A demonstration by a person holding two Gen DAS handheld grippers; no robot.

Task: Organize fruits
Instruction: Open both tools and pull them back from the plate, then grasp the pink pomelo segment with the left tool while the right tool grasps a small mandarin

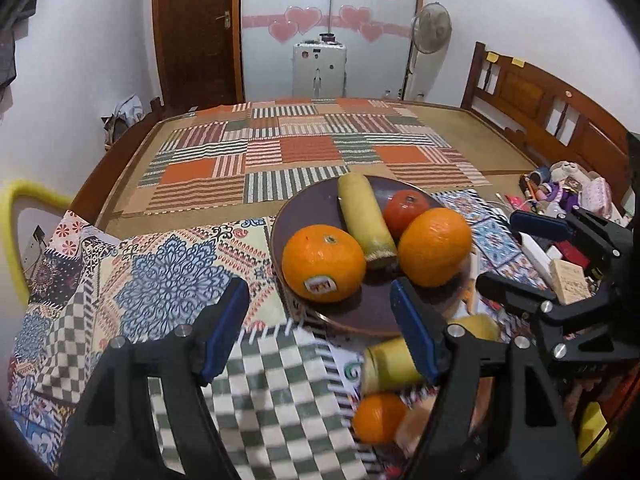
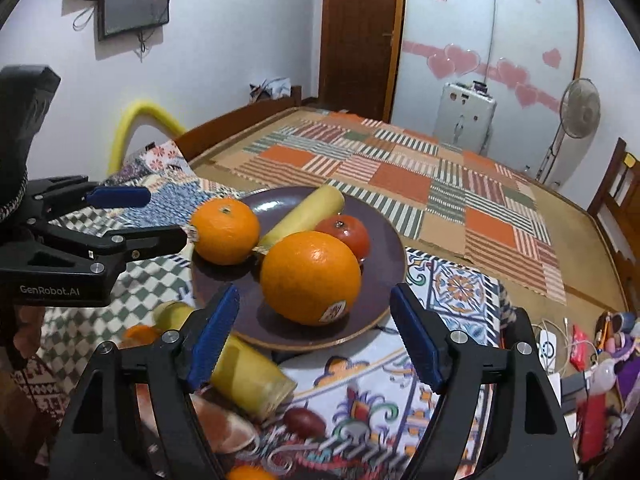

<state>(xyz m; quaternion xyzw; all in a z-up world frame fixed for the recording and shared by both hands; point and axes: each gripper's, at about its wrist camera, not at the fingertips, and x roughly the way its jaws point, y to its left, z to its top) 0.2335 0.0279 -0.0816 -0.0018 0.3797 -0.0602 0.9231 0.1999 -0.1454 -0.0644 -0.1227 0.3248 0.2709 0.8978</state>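
A dark purple plate (image 1: 316,204) (image 2: 384,248) holds two oranges (image 1: 323,263) (image 1: 435,246), a yellow banana piece (image 1: 365,216) and a red tomato (image 1: 408,206). In the right wrist view the nearer orange (image 2: 311,277) sits just in front of my right gripper (image 2: 314,336), which is open and empty. My left gripper (image 1: 320,328) is open and empty at the plate's near edge. Loose fruit lies on the cloth below the plate: a yellow piece (image 1: 390,362) (image 2: 250,376), a small orange (image 1: 378,416) and a dark red fruit (image 2: 305,421).
Patterned cloths (image 1: 168,280) cover the wooden table (image 1: 472,128). Clutter of small items (image 1: 560,200) (image 2: 592,360) lies at the right. A chair back (image 1: 540,96) stands right, a yellow tube (image 1: 24,196) at left.
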